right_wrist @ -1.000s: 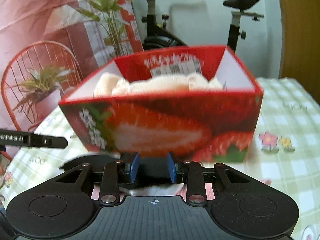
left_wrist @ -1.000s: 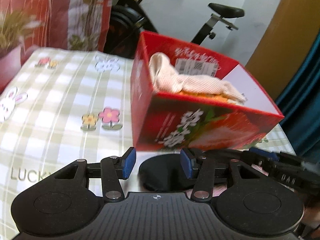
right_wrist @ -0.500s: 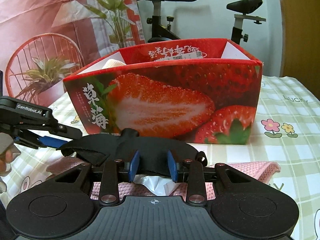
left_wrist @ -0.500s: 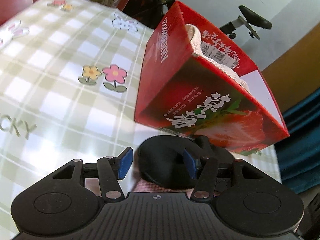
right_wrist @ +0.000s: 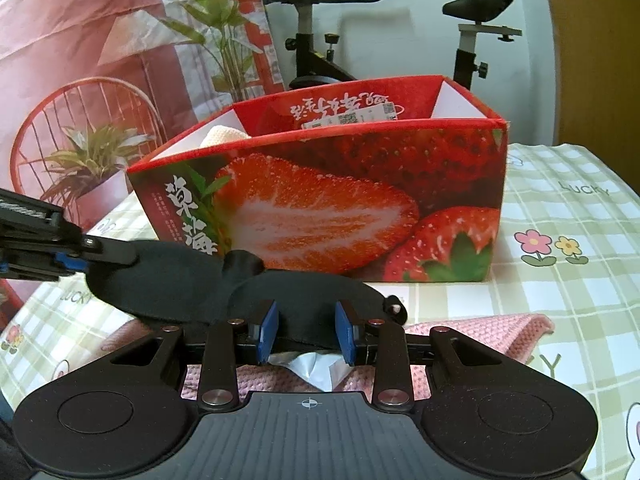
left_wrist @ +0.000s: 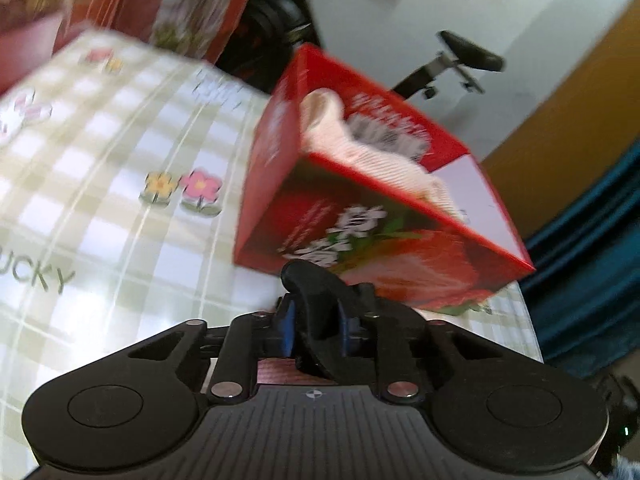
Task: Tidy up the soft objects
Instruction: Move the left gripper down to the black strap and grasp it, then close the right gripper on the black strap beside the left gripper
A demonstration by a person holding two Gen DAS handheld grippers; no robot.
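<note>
A black eye mask (right_wrist: pixel 180 280) is held between both grippers just in front of the red strawberry box (right_wrist: pixel 340 200). My left gripper (left_wrist: pixel 314 322) is shut on one end of the mask (left_wrist: pixel 316 304); it enters the right wrist view from the left (right_wrist: pixel 76 258). My right gripper (right_wrist: pixel 306 330) is shut on the mask's other end. A beige cloth (left_wrist: pixel 360 152) lies inside the box (left_wrist: pixel 400 256). A pink towel (right_wrist: pixel 500 332) lies on the table under the mask.
The table has a green checked cloth (left_wrist: pixel 100 200) with flowers. A white crumpled bag (right_wrist: pixel 316 368) lies on the towel. A potted plant (right_wrist: pixel 92 168), a red wire chair and an exercise bike (right_wrist: pixel 472 40) stand behind the table.
My left gripper has shut on the mask's end and lifted. The mask has risen off the towel between both grippers. The right gripper has kept its hold.
</note>
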